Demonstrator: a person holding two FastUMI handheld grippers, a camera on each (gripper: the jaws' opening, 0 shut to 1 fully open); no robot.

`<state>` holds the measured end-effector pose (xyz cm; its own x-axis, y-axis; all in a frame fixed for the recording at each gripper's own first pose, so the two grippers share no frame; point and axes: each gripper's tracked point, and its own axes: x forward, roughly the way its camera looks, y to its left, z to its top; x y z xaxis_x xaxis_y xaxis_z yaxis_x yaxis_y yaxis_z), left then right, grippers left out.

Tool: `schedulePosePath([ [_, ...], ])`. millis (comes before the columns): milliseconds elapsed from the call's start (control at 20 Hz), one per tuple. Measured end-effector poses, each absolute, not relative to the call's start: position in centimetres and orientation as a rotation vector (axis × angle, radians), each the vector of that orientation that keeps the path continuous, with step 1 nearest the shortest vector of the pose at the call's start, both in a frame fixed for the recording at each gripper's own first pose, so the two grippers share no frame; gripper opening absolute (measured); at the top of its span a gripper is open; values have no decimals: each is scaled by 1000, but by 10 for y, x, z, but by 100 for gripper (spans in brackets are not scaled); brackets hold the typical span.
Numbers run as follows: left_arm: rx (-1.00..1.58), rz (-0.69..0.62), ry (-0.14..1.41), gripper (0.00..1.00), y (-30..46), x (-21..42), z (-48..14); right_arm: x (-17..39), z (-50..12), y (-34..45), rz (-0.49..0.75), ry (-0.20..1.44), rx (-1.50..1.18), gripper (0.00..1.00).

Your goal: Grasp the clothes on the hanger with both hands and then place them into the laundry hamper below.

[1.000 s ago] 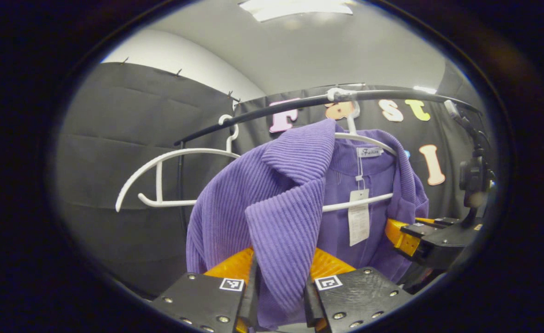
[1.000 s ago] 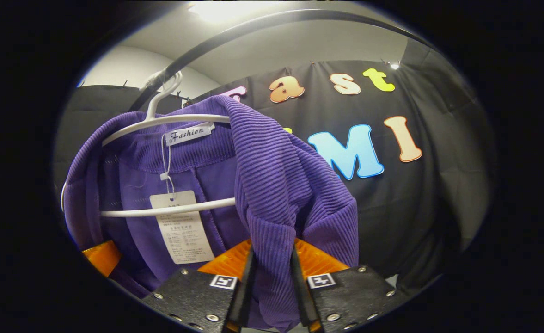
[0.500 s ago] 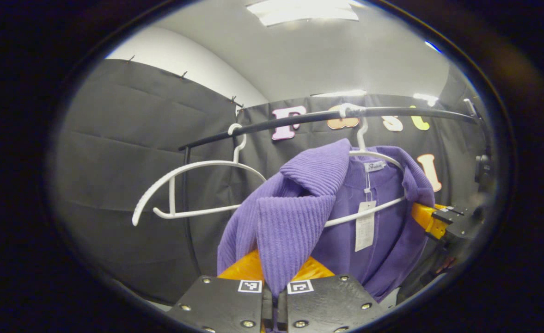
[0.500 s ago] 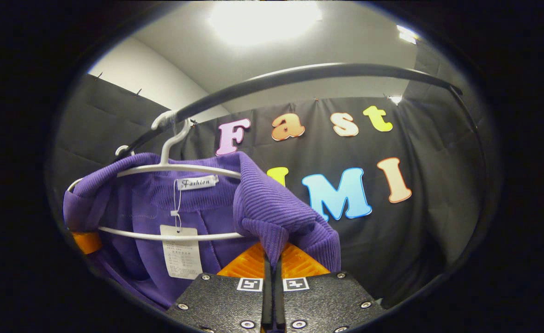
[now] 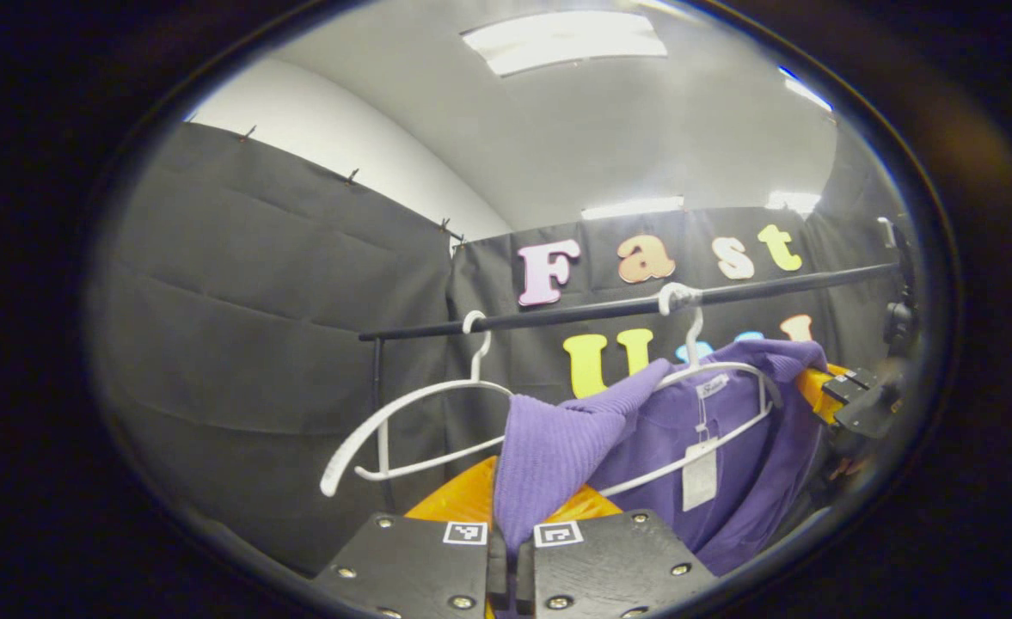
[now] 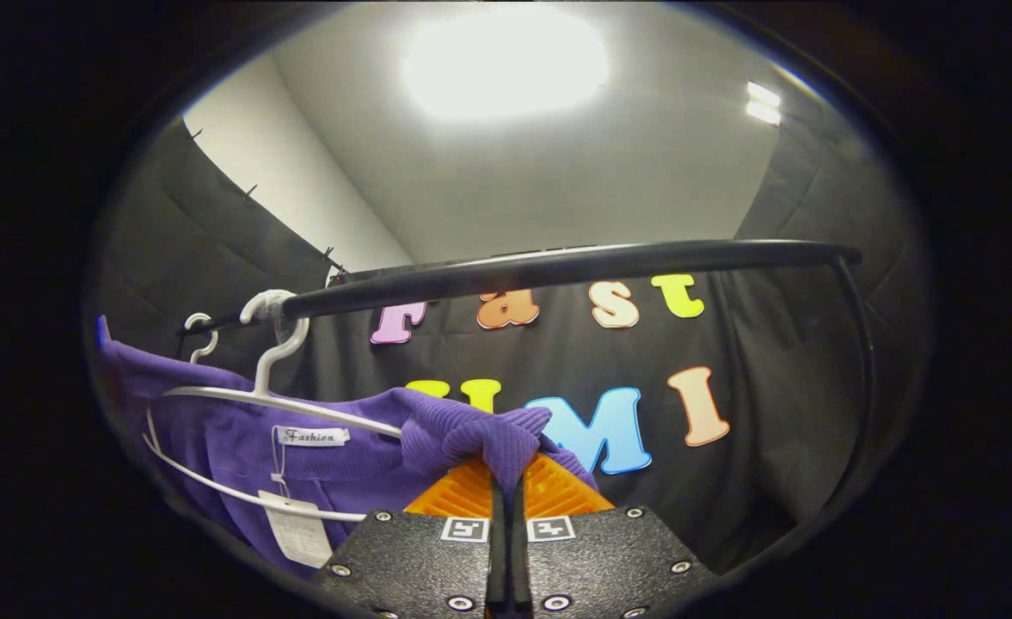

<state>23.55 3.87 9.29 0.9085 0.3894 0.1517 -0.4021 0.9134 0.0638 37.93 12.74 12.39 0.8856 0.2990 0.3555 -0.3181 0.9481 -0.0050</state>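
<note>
A purple ribbed garment (image 5: 643,430) (image 6: 342,438) with a paper tag (image 5: 700,475) drapes over a white hanger (image 5: 729,370) (image 6: 239,395) on a black rail (image 5: 626,306) (image 6: 557,266). My left gripper (image 5: 510,516) is shut on a fold of one shoulder. My right gripper (image 6: 506,481) is shut on a fold of the other shoulder. In the left gripper view the right gripper (image 5: 849,391) sits at the garment's far side. Both shoulders are pulled up and toward me off the hanger's arms.
An empty white hanger (image 5: 420,421) hangs on the same rail to the left of the garment. The rail's upright post (image 5: 378,413) (image 6: 867,361) stands at each end. Black cloth walls close in the back and sides.
Both grippers went from open around the shoulder folds to shut on them, then pulled back and down, so the rail and hanger sit farther off and the garment stretches toward me.
</note>
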Motion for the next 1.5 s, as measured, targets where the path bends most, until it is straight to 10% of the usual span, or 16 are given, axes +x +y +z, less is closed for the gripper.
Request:
schedulePosePath([
  [1500,90,260,-23,10,105,312,50,489,20,116,285,-110,-22,2],
])
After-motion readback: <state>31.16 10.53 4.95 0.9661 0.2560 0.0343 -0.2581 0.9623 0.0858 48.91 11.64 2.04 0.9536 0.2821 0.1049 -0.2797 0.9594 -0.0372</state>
